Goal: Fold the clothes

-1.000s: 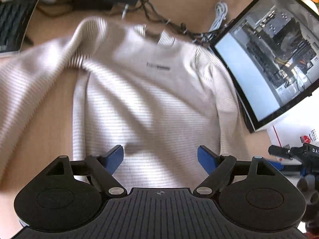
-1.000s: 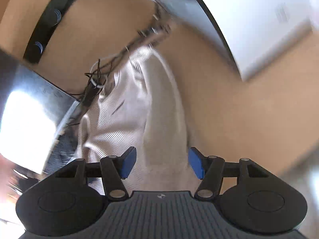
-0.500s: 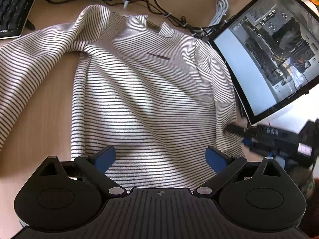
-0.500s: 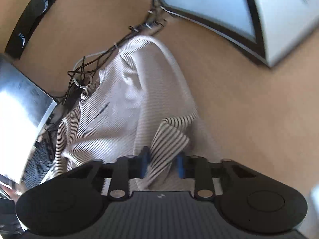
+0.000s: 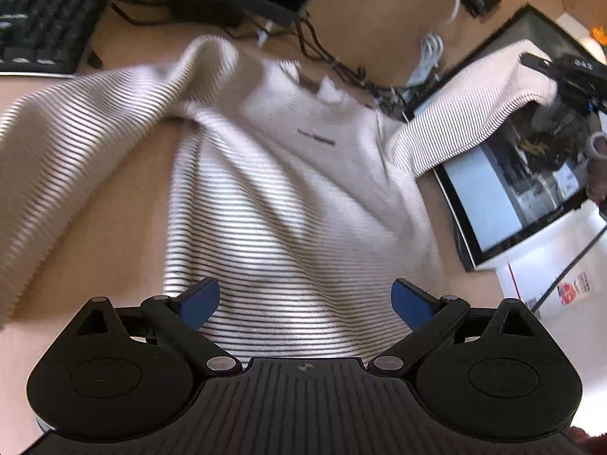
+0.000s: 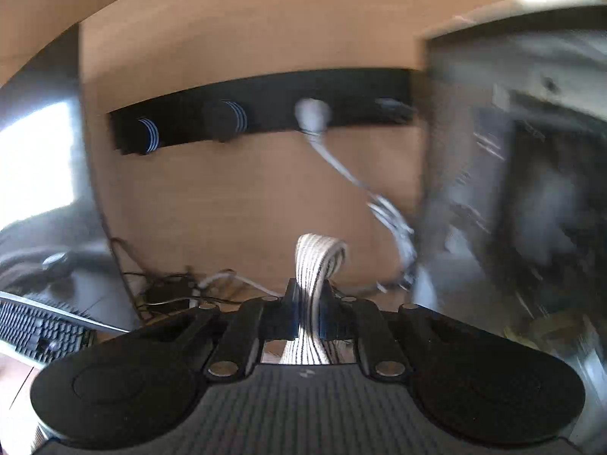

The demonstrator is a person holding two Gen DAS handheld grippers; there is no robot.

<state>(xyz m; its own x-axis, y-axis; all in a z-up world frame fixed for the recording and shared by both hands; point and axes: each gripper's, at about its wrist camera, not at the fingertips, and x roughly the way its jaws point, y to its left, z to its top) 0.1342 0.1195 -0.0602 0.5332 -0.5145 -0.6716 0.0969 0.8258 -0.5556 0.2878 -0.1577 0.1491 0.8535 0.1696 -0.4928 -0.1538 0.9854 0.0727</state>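
Striped sweater (image 5: 288,204) on desk, left tool (image 5: 305,299) wide open above it, right tool (image 6: 309,305) clamping sleeve (image 6: 318,261).

Sweater (image 5: 288,204): soft knit cloth, finely ribbed, cream with thin dark stripes, matt
Desk (image 5: 114,204): smooth tan wood-look top, low sheen
Left gripper (image 5: 305,299): matt black plastic body, ridged housing, blue pads, small bright metal pins
Right gripper (image 6: 309,303): same matt black plastic
Computer case (image 5: 531,174): glossy glass-like side panel
Keyboard (image 5: 41,22): black plastic, matt
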